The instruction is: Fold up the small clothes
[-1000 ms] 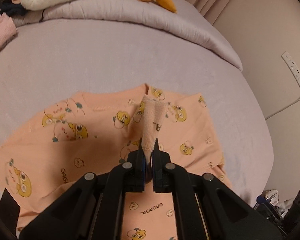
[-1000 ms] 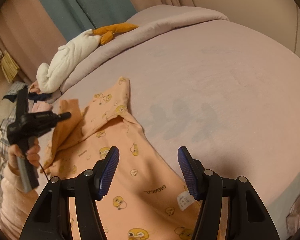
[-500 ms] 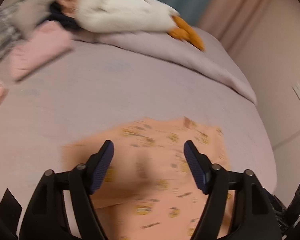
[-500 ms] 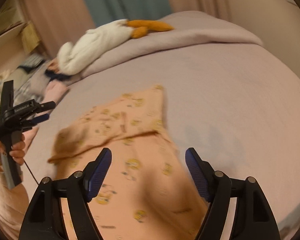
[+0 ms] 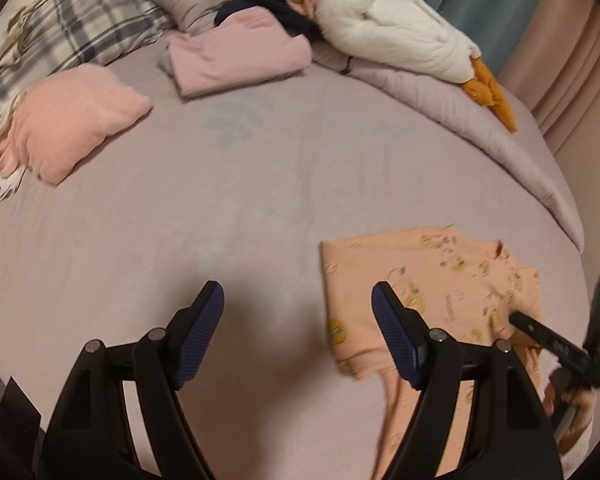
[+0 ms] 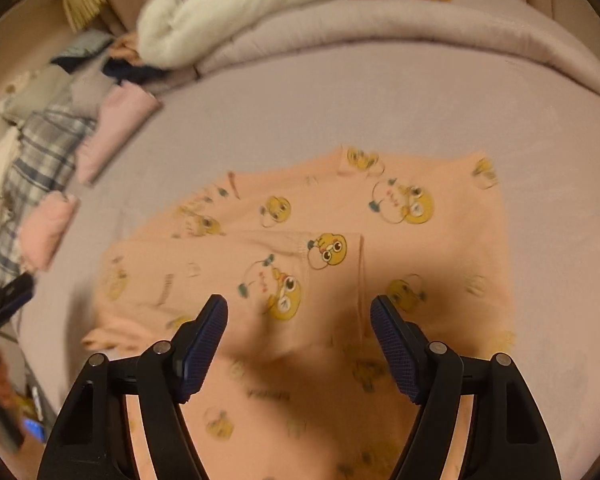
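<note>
A peach child's top [image 6: 340, 240] with yellow cartoon prints lies on the mauve bed sheet [image 6: 380, 100], its left sleeve folded across the body. My right gripper [image 6: 299, 334] is open and empty, hovering just above the top's lower middle. My left gripper [image 5: 298, 320] is open and empty above bare sheet, to the left of the top [image 5: 440, 292]. The right gripper also shows in the left wrist view [image 5: 556, 346], over the top's right side.
Folded pink garments [image 5: 236, 56] [image 5: 72, 120] lie at the far left of the bed. A white goose plush [image 5: 400, 36] rests on a rolled lilac duvet [image 5: 480, 120] at the back. A plaid pillow [image 5: 72, 28] is at the far left.
My left gripper let go of the sleeve, opened and swung away to the left. The sleeve now lies folded over the top. My right gripper moved in over the top.
</note>
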Demonstrator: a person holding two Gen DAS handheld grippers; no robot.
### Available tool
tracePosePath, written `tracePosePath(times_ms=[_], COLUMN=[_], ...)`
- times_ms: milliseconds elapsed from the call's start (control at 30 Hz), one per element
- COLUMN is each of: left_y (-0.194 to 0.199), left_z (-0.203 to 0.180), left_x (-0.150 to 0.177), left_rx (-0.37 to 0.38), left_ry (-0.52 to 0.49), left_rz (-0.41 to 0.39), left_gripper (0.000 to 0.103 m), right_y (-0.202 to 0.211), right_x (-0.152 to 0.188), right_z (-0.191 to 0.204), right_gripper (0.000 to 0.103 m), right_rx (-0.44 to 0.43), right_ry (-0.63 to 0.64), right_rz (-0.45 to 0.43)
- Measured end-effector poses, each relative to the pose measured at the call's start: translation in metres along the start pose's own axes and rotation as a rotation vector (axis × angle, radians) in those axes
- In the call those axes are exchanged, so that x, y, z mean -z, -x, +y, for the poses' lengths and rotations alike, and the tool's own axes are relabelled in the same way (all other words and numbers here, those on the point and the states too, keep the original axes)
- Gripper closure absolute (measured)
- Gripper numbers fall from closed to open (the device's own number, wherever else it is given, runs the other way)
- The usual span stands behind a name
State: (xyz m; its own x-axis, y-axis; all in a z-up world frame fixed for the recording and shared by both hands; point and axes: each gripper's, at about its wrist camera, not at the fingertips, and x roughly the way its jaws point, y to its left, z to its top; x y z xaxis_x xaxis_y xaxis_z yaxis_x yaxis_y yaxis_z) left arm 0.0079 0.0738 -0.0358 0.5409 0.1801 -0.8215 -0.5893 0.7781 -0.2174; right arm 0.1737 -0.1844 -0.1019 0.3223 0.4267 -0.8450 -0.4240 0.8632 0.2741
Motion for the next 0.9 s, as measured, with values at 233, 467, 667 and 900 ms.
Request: tracePosePath(times_ms=[233, 467, 667, 900], left_y=[-0.008, -0.012, -0.012, -0.016], left_z=[0.006, -0.001, -0.007, -0.013], left_x=[0.018, 0.022, 0.024, 0.030], left_rx=[-0.056, -0.054, -0.057, -0.076], left_ry=[-0.029, -0.060, -0.093, -0.110], left_rz=[-0.003, 0.004, -0.001, -0.002], left_gripper=[0.027, 0.027, 0.027, 0.027], right_y=[-0.023, 0.022, 0.065, 0.034], right_x=[0.015, 0.003, -0.016, -0.017], right_z=[0.005, 0.006, -0.019, -0.053], right_gripper=[0.080, 0.093, 0.093, 0.093], right_rx=[0.110, 0.031, 0.120, 0.196], right_ry=[0.030, 0.015, 0.000, -0.060], right_rz=[-0.052, -0.154, -0.251, -0.166])
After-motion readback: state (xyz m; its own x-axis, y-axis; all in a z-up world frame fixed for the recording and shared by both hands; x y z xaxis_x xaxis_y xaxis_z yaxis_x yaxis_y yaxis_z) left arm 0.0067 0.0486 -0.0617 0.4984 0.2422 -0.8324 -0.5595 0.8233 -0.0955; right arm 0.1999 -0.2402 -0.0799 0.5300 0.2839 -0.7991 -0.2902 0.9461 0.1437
